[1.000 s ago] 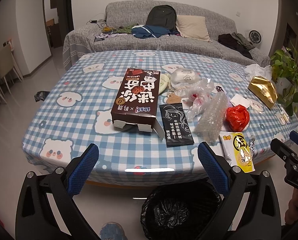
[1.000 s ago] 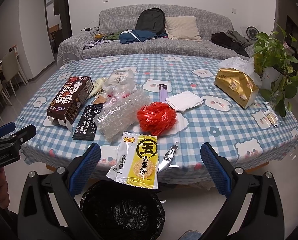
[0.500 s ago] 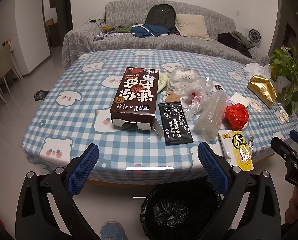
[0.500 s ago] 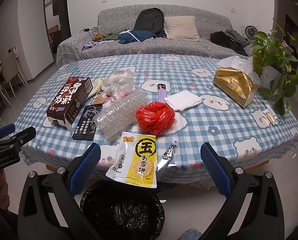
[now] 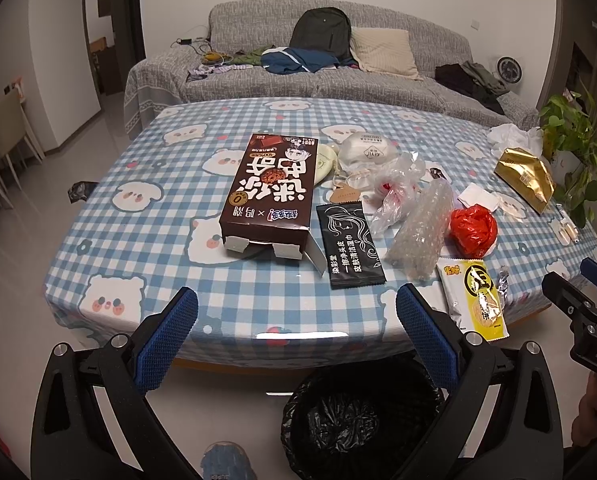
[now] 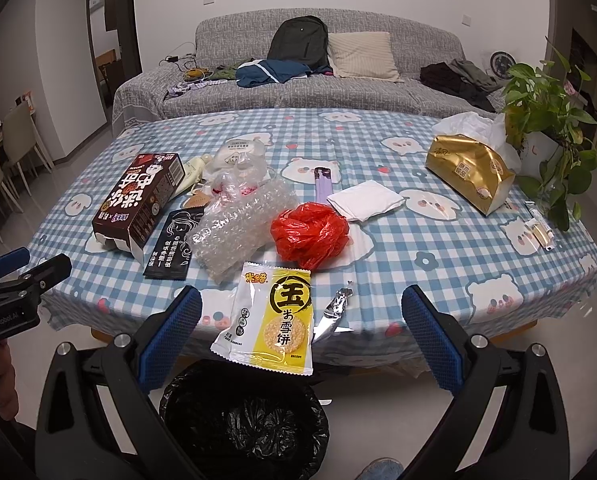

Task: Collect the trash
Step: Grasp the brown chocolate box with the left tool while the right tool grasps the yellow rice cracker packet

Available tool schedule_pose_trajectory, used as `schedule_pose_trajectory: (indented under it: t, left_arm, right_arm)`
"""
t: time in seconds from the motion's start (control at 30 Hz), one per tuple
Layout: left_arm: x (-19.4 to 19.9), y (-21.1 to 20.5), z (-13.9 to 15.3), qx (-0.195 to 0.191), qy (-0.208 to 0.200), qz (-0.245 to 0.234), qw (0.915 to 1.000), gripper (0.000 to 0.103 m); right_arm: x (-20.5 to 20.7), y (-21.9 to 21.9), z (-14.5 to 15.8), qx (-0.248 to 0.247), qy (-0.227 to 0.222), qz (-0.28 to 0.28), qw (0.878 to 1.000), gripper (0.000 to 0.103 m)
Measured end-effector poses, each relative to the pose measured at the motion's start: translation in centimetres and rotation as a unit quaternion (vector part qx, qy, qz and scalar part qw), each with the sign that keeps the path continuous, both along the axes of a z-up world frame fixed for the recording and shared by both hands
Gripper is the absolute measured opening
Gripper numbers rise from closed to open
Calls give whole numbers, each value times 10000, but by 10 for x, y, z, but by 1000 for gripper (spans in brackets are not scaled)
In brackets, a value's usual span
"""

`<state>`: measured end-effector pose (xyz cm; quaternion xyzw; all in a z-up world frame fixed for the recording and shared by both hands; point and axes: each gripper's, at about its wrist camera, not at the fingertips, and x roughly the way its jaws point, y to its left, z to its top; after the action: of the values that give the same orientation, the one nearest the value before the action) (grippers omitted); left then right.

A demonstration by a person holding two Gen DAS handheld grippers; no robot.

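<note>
We hold both the left tongs (image 5: 296, 326) and the right tongs (image 6: 301, 326) spread wide and empty, short of the table (image 5: 146, 240) edge, above the black-lined bin (image 6: 242, 420) on the floor. The trash lies along the near edge: the yellow snack wrapper (image 6: 270, 322) overhangs the rim just above the bin, an easy first reach, and the brown box (image 5: 272, 196) sits farther in with bare cloth on its left.

Wide-open left tool (image 5: 297, 316) short of checked table (image 5: 170, 184), brown carton (image 5: 272, 192), black-lined bin (image 5: 362, 420) below.
</note>
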<state>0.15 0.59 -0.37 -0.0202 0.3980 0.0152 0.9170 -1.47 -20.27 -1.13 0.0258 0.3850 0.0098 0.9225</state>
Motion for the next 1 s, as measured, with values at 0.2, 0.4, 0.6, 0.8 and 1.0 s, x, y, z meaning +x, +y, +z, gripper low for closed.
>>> schedule_pose_trajectory:
  t: [0.2, 0.4, 0.6, 0.8, 1.0]
  left_arm:
    - [14, 2, -4, 14, 91, 24, 10000, 97]
    - [57, 8, -15, 127, 279, 59, 9995, 97]
    - [104, 22, -25, 169, 509, 20, 9986, 97]
    - [145, 28, -31, 2, 748, -109, 9971, 97]
    - [174, 26, -39, 28, 999, -240, 9947, 97]
  right_arm:
    - [12, 1, -4, -7, 93, 20, 10000, 96]
    - [39, 2, -24, 37, 441, 41, 9990, 96]
    - [60, 5, -45, 35, 817, 81, 9966, 96]
    - [71, 9, -55, 44, 1042, 88, 9945, 96]
    - [75, 17, -58, 25, 1163, 139, 9931, 96]
